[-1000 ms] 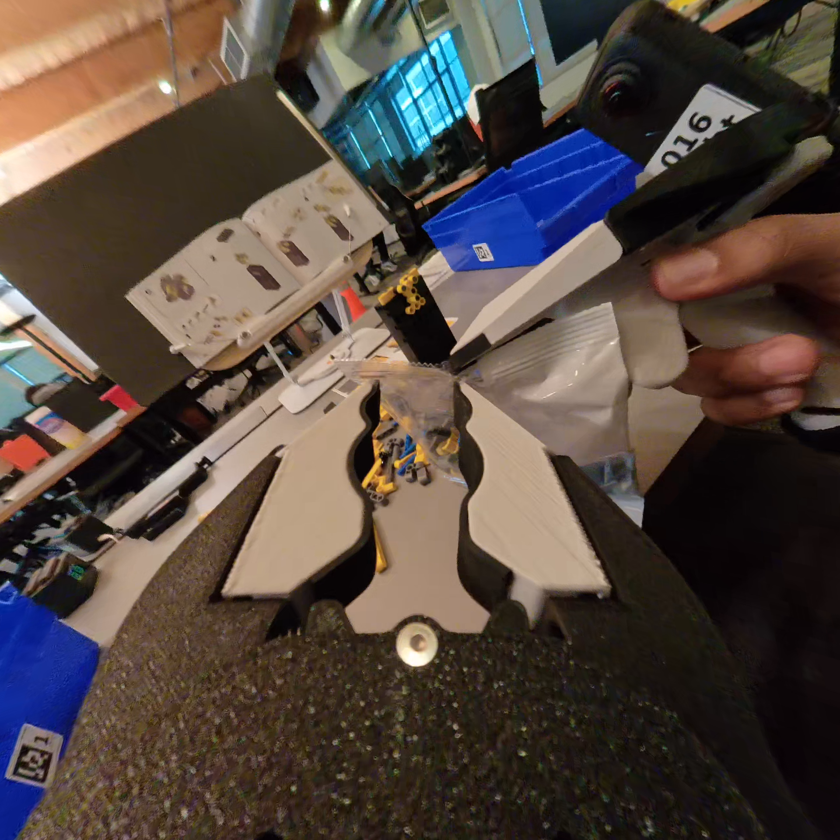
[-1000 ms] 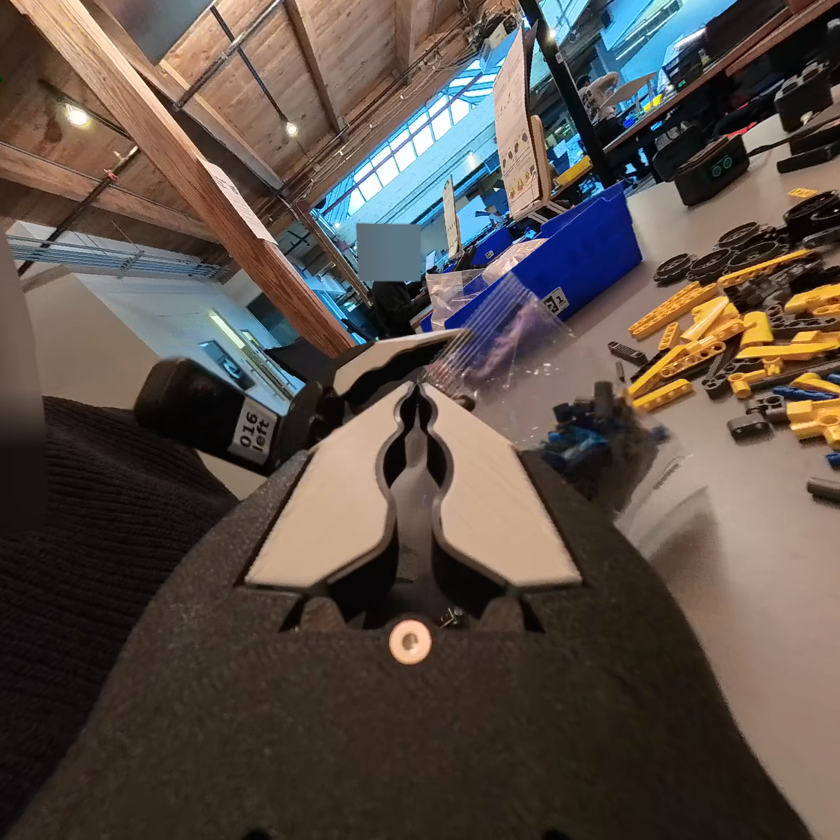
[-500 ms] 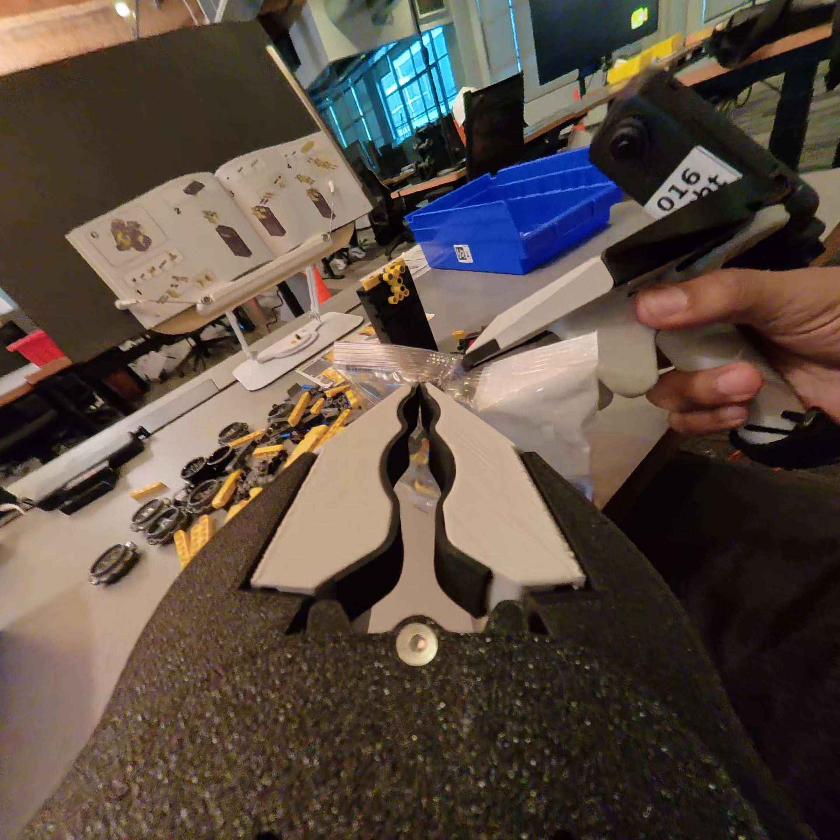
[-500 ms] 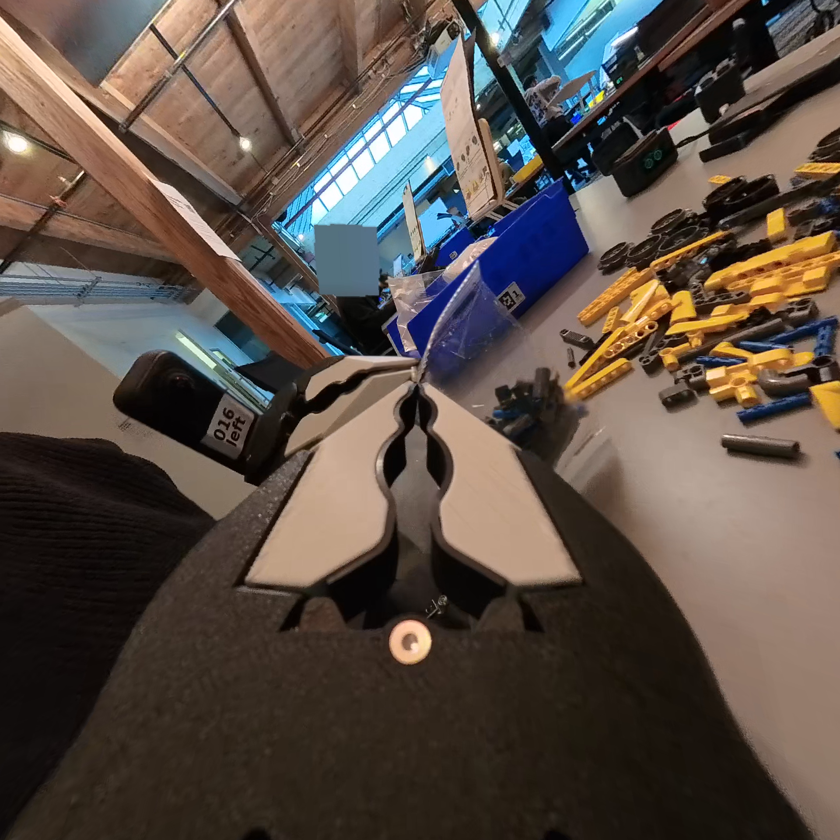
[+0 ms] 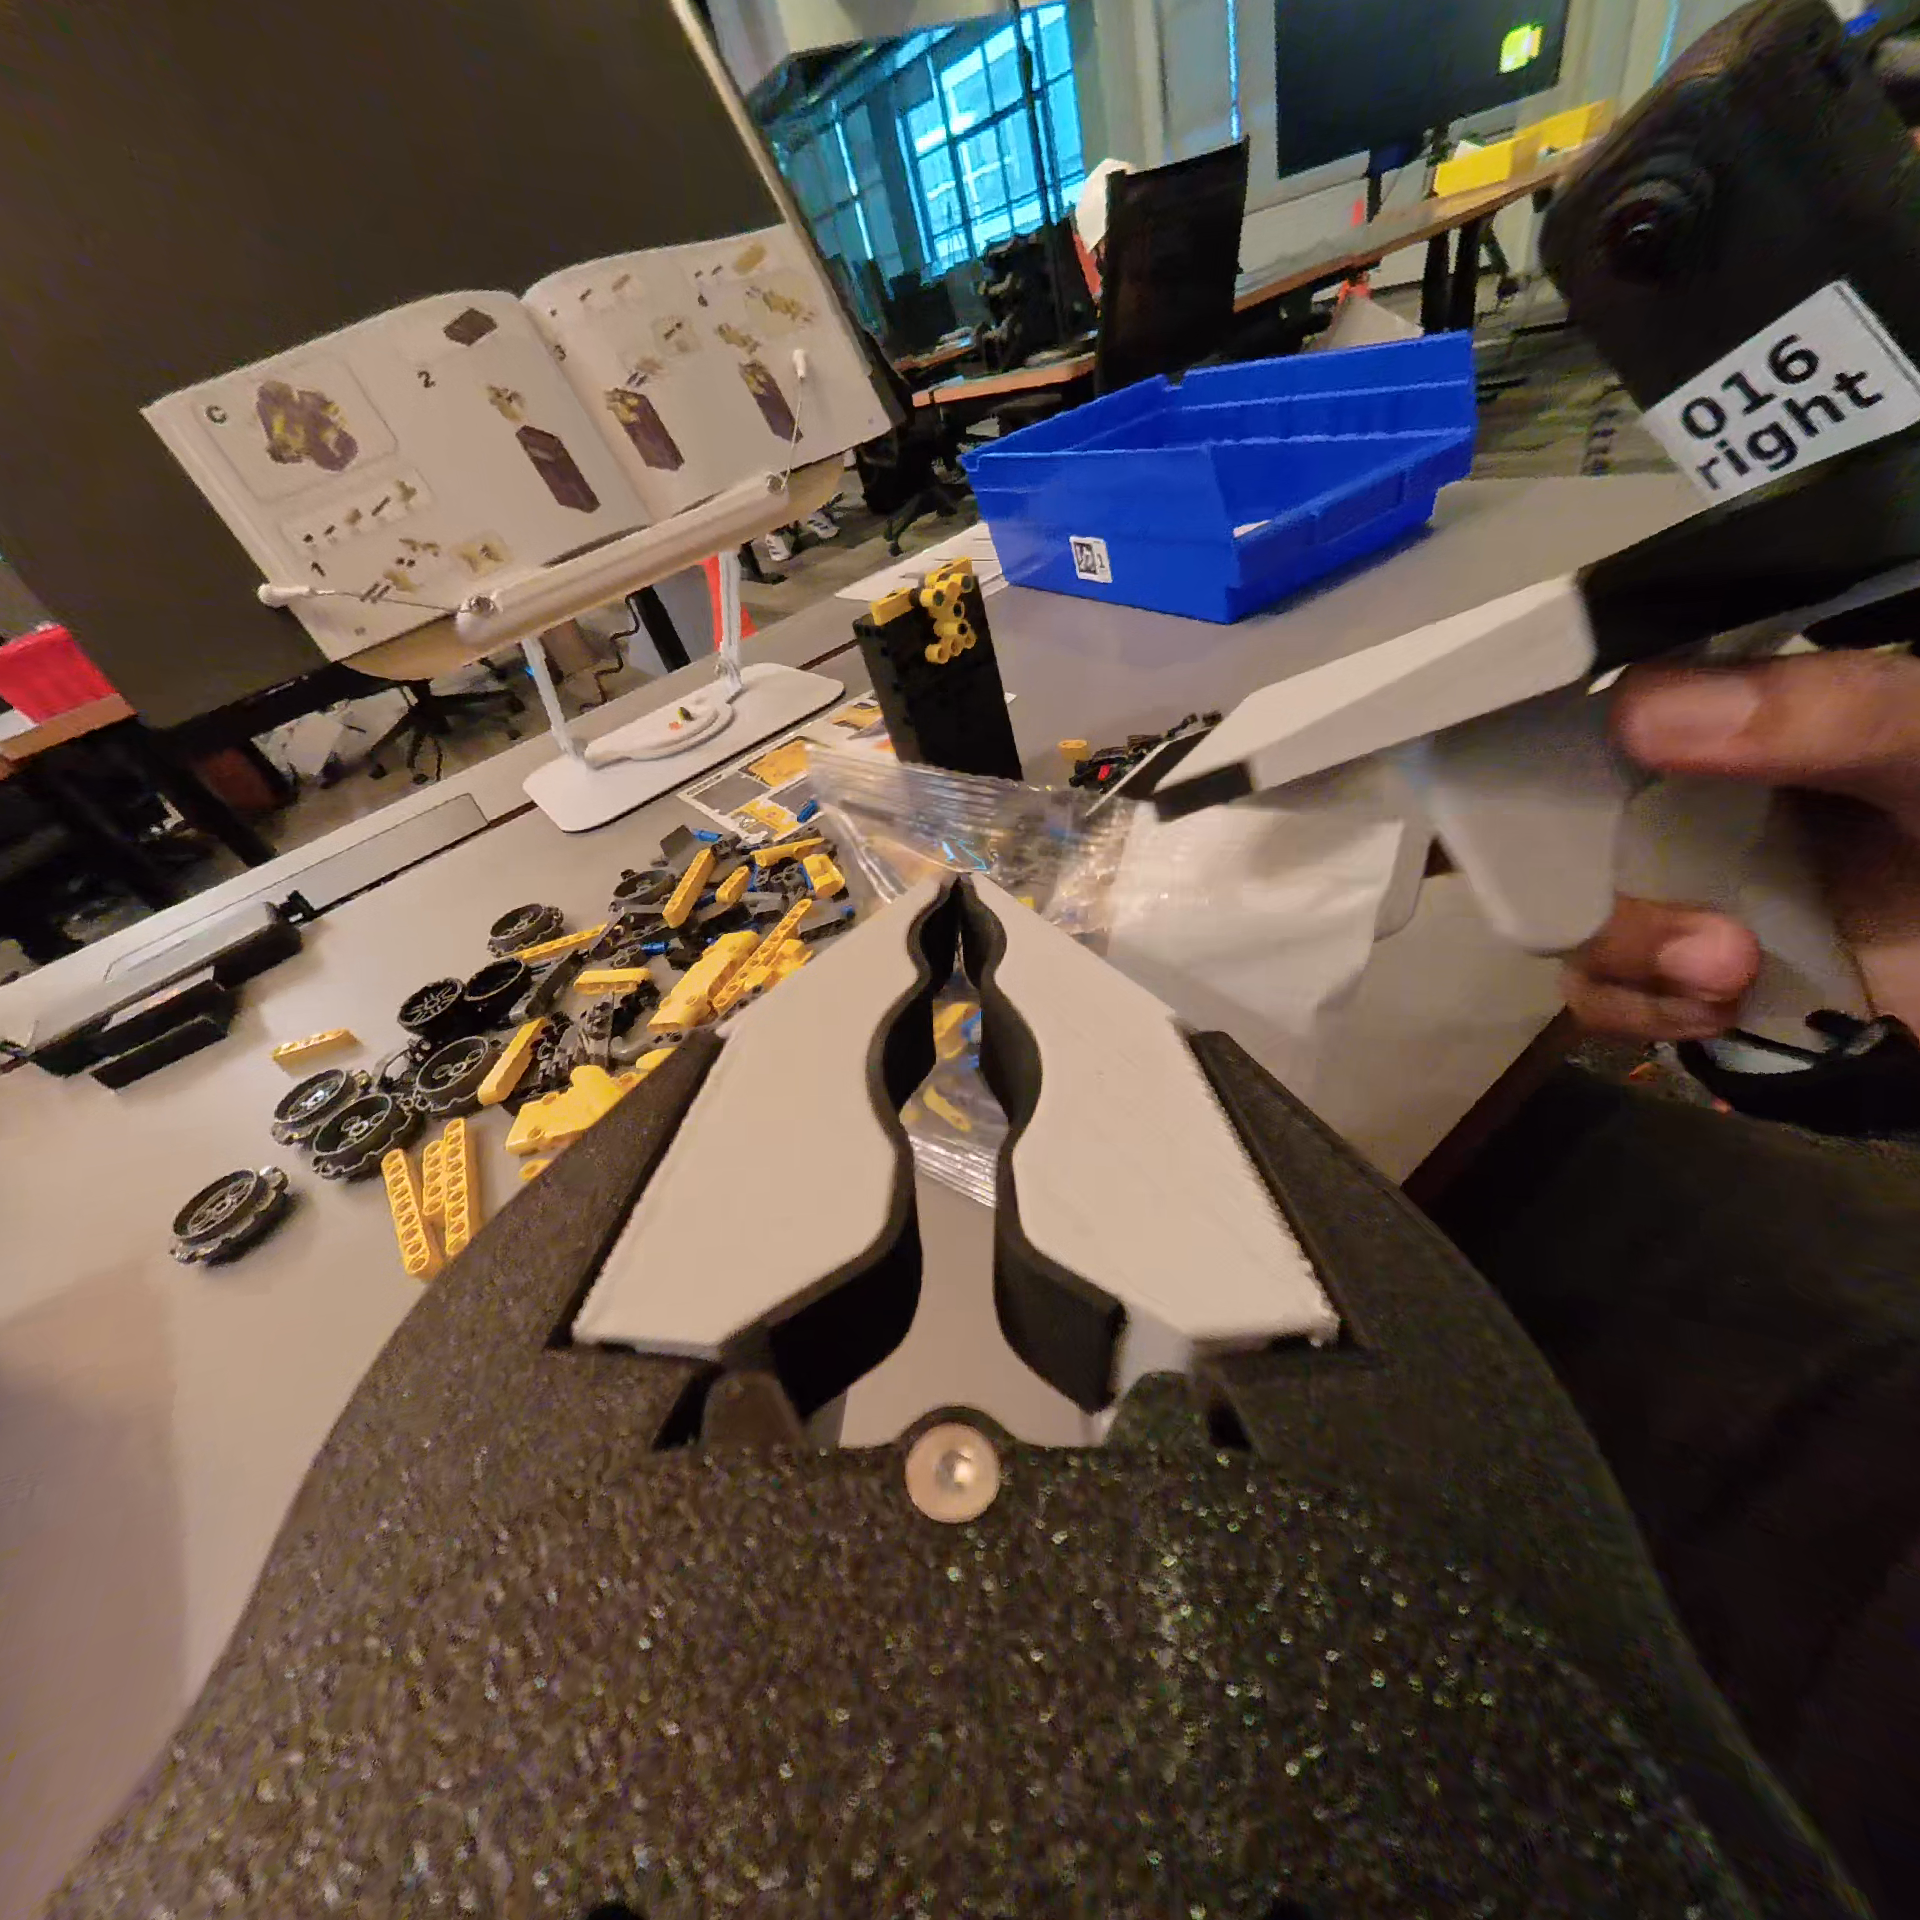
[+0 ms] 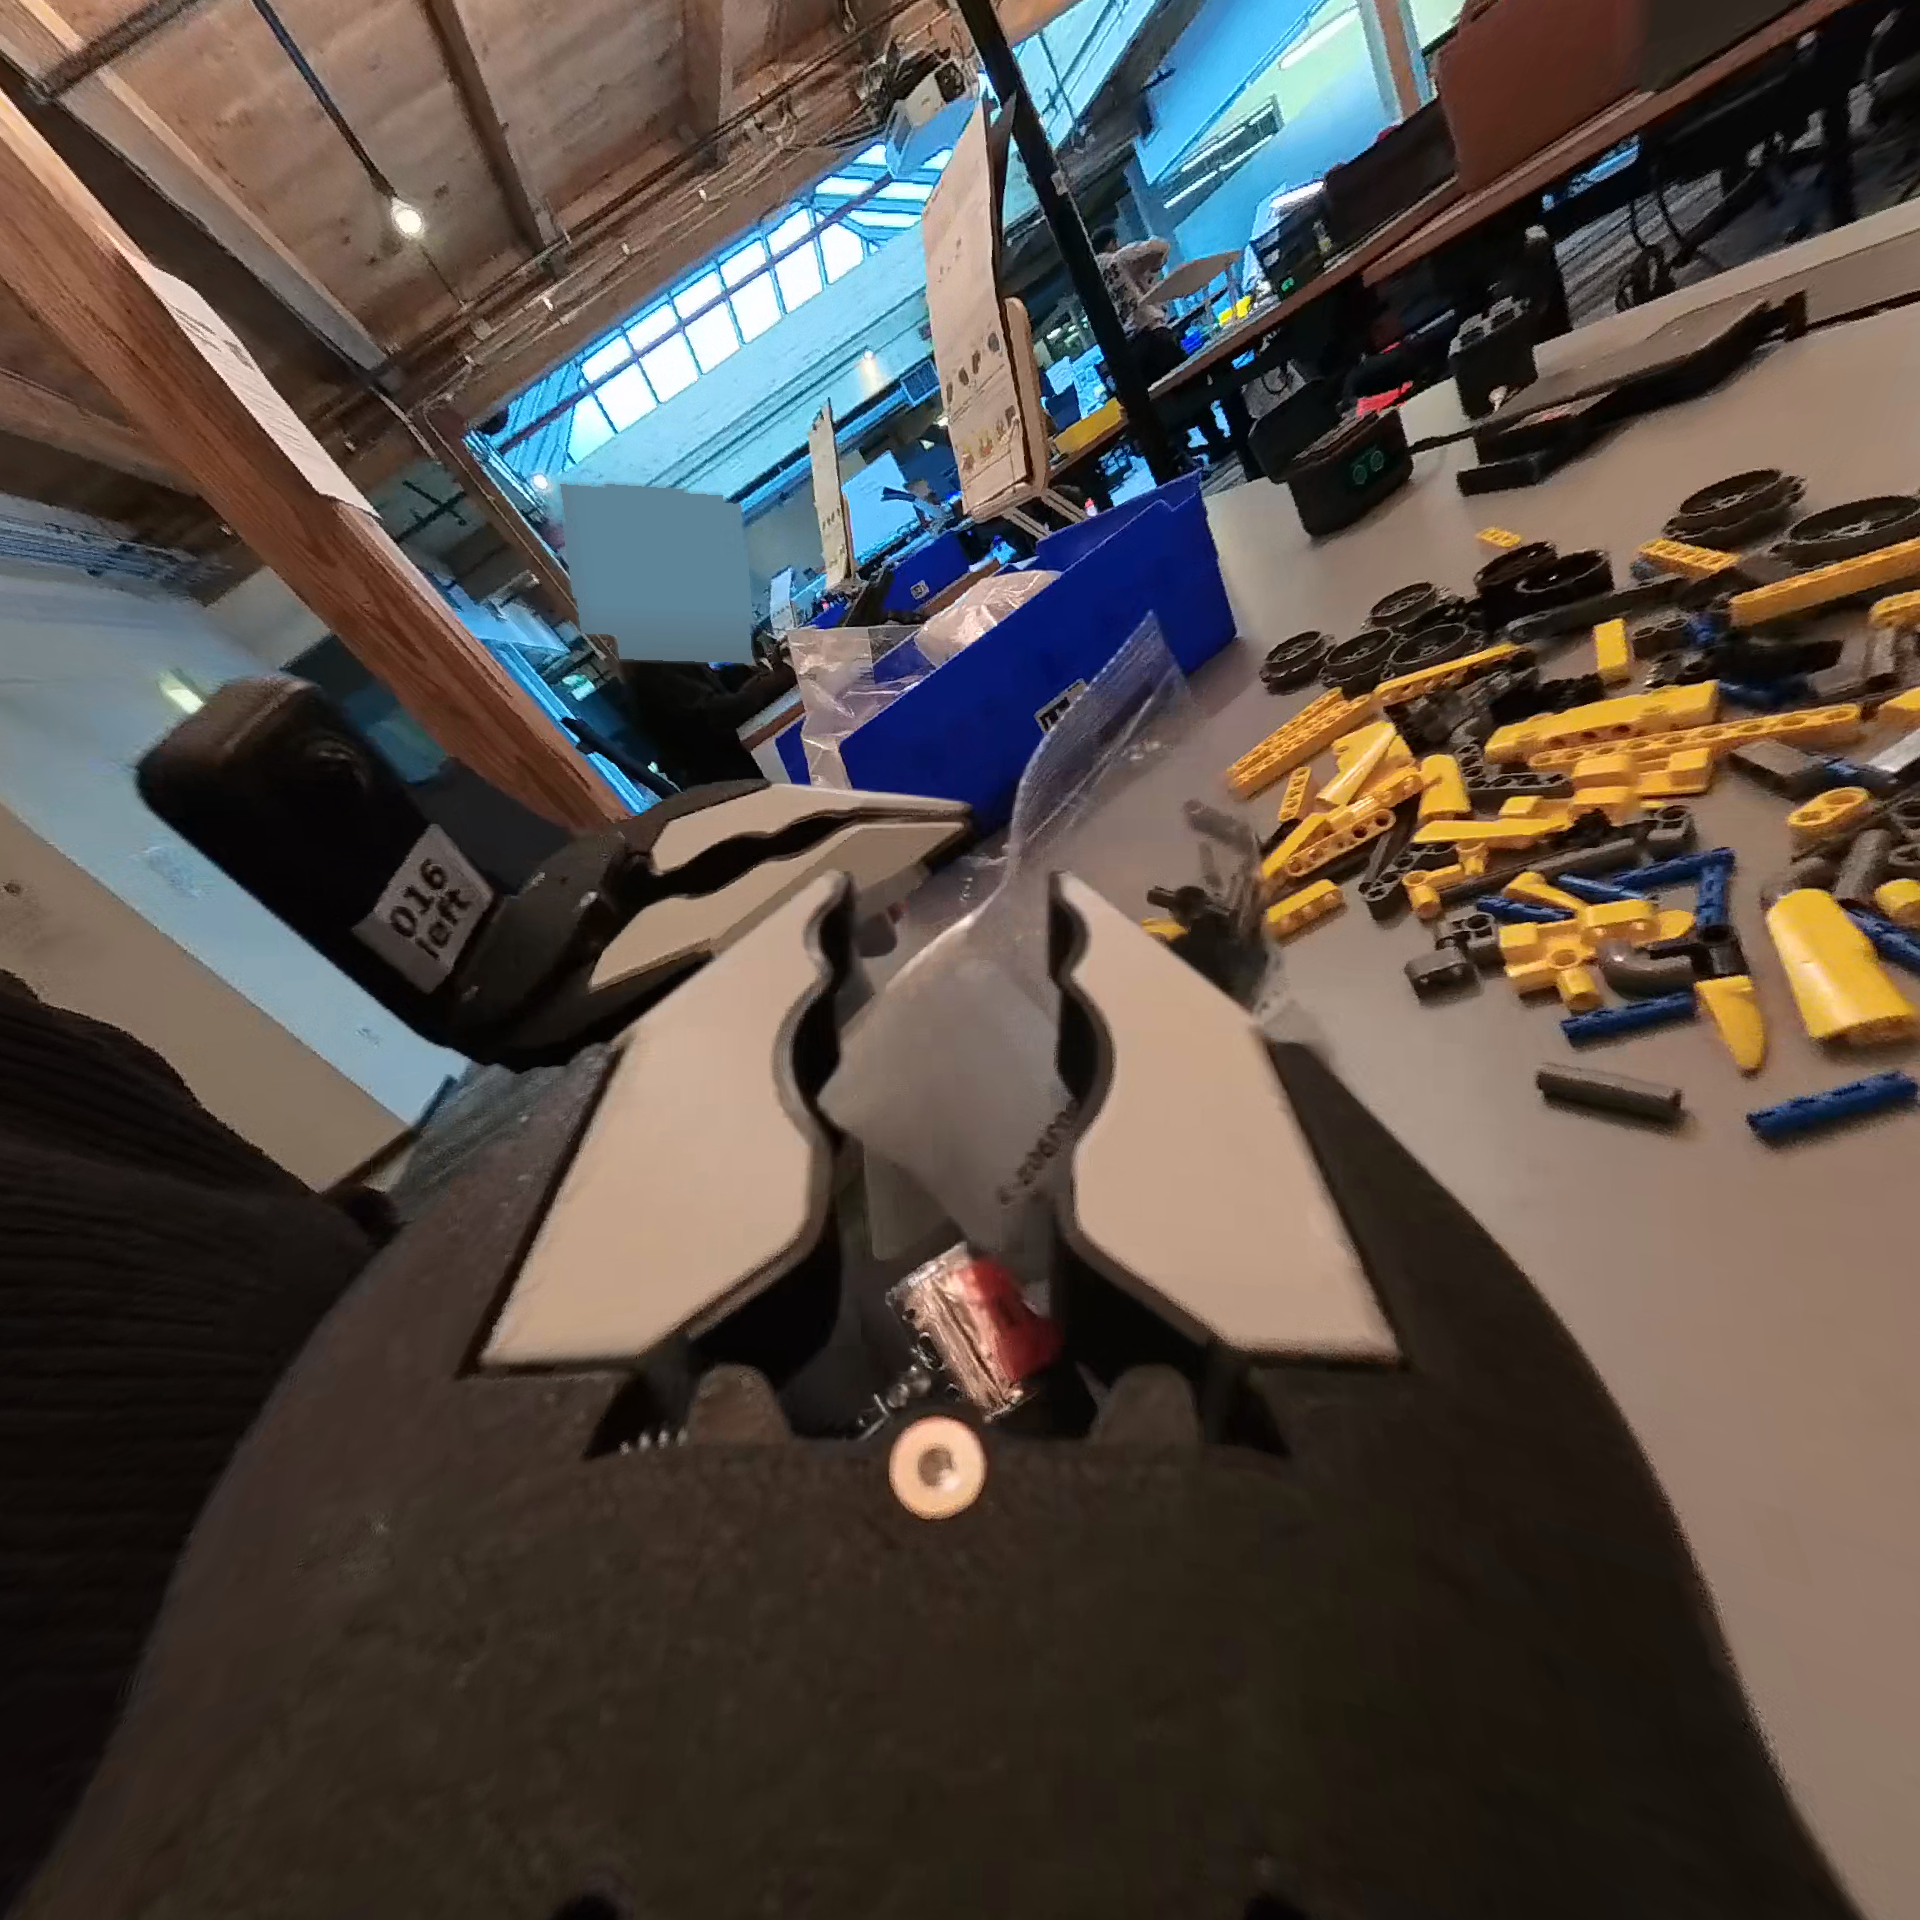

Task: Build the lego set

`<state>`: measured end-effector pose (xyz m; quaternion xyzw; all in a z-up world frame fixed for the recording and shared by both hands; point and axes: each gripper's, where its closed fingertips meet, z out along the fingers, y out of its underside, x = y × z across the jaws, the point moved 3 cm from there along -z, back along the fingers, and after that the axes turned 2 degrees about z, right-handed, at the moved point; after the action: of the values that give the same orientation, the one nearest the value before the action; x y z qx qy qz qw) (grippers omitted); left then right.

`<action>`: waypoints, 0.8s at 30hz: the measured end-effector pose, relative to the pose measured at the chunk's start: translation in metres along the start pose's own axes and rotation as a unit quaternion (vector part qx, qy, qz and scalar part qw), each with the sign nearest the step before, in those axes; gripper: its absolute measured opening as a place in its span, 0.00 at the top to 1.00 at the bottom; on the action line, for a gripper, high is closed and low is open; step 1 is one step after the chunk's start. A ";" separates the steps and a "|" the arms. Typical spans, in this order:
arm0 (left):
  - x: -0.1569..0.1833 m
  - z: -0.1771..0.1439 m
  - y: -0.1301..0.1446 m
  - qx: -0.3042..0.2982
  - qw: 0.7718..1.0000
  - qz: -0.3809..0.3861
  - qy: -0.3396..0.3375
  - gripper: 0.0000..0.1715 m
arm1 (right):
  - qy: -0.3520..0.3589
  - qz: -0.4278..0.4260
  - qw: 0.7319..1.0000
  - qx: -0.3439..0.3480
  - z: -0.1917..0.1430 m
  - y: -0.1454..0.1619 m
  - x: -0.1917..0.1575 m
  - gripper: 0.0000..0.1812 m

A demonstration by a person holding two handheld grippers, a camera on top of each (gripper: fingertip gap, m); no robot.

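Clear plastic bag: one, part-filled with small yellow, blue and dark pieces; held above the surface at the tip of the left claw, whose fingers are pressed together on its film; the rest of it sags behind and below those fingers.

Right claw: fingers apart, gripping nothing; a pale sheet of film lies loose between them; its tip sits just beside the bag's top edge, right of the left claw; one hand on its handle.

Handling, as a judgement: the film is thin and slick and the pinch looks narrow, so a firm squeeze near the sealed edge would hold better than one on the slack middle; the loose pieces inside put the weight low.

White pouch: one, under the right claw, right of the left claw.

Red piece: one, in a clear wrap, deep at the root of the right claw's fingers.

Tower: one, black with yellow top, upright, just beyond the left claw.

Bin: one, blue, farther ahead and right.

Booklet: one, open on one stand, ahead and left.

Wheels: about eight, black, left of the left claw; exact count unsure.

Beams: yellow, a heap mixed with dark parts; too many to count.
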<state>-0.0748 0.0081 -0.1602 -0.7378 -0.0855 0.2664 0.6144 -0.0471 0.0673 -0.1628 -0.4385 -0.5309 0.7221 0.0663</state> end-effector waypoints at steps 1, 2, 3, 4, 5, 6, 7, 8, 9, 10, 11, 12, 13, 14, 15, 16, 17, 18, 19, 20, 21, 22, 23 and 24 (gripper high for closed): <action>-0.002 0.000 0.001 -0.002 1.000 -0.005 -0.001 1.00 | -0.008 0.010 1.000 0.002 0.000 0.000 -0.001 0.74; -0.003 -0.001 0.001 -0.002 1.000 -0.011 0.000 1.00 | -0.015 0.019 1.000 0.000 0.001 0.001 -0.002 0.70; -0.002 -0.002 0.000 0.001 1.000 -0.016 0.003 1.00 | -0.015 0.024 1.000 -0.008 0.004 0.005 -0.001 0.69; -0.001 -0.002 -0.001 0.004 1.000 -0.020 0.006 1.00 | -0.009 0.025 0.999 -0.018 0.007 0.010 0.001 0.69; 0.001 -0.003 -0.001 0.005 1.000 -0.021 0.010 1.00 | 0.000 0.024 0.999 -0.029 0.010 0.014 0.003 0.69; 0.002 -0.003 -0.001 0.005 1.000 -0.020 0.009 1.00 | 0.008 0.021 0.999 -0.037 0.012 0.018 0.005 0.71; 0.003 -0.003 -0.001 0.006 1.000 -0.020 0.008 1.00 | 0.016 0.015 0.999 -0.041 0.013 0.020 0.006 0.81; 0.003 -0.003 -0.001 0.006 1.000 -0.019 0.006 1.00 | 0.026 0.005 0.999 -0.036 0.012 0.019 0.008 0.92; 0.004 -0.004 0.001 0.004 1.000 -0.019 0.004 1.00 | 0.031 -0.005 0.999 -0.027 0.010 0.016 0.010 1.00; 0.003 -0.004 0.002 0.002 1.000 -0.018 0.000 1.00 | 0.032 -0.011 0.999 -0.022 0.008 0.014 0.010 1.00; 0.003 -0.005 0.003 0.002 1.000 -0.016 -0.004 1.00 | 0.032 -0.013 0.999 -0.019 0.007 0.012 0.009 1.00; 0.003 -0.005 0.003 0.003 1.000 -0.014 -0.008 0.99 | 0.033 -0.014 0.999 -0.015 0.007 0.010 0.009 1.00; 0.003 -0.006 0.002 0.008 1.000 -0.010 -0.016 0.98 | 0.033 -0.017 0.999 -0.015 0.007 0.009 0.008 1.00; 0.003 -0.007 0.000 0.013 1.000 -0.005 -0.023 0.94 | 0.033 -0.022 0.999 -0.020 0.007 0.010 0.007 1.00; 0.003 -0.007 -0.002 0.016 0.999 -0.001 -0.029 0.90 | 0.036 -0.030 0.999 -0.027 0.007 0.010 0.006 1.00; 0.003 -0.007 -0.005 0.017 0.999 0.000 -0.033 0.87 | 0.039 -0.040 0.998 -0.031 0.007 0.010 0.004 1.00; 0.004 -0.007 -0.007 0.018 0.999 -0.002 -0.031 0.84 | 0.042 -0.049 0.997 -0.036 0.008 0.009 0.003 1.00; 0.005 -0.007 -0.009 0.016 1.000 -0.006 -0.025 0.80 | 0.044 -0.057 0.997 -0.042 0.008 0.010 0.001 1.00; 0.006 -0.006 -0.009 0.010 1.000 -0.010 -0.019 0.78 | 0.048 -0.067 0.996 -0.046 0.008 0.009 -0.001 1.00; 0.006 -0.004 -0.008 0.001 1.000 -0.012 -0.014 0.76 | 0.054 -0.077 0.994 -0.049 0.008 0.009 -0.002 1.00; 0.005 -0.004 -0.008 -0.003 1.000 -0.014 -0.015 0.74 | 0.061 -0.090 0.993 -0.055 0.007 0.009 -0.002 1.00; 0.003 -0.004 -0.008 -0.006 1.000 -0.014 -0.018 0.73 | 0.063 -0.101 0.991 -0.059 0.006 0.009 -0.003 1.00; 0.000 -0.004 -0.007 -0.012 1.000 -0.011 -0.027 0.73 | 0.060 -0.108 0.991 -0.058 0.005 0.008 -0.005 1.00; -0.003 -0.004 -0.006 -0.017 0.999 -0.009 -0.032 0.72 | 0.059 -0.113 0.990 -0.058 0.005 0.007 -0.007 1.00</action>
<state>-0.0740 0.0042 -0.1536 -0.7383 -0.1160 0.2829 0.6012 -0.0439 0.0569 -0.1643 -0.4204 -0.6131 0.6511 0.1532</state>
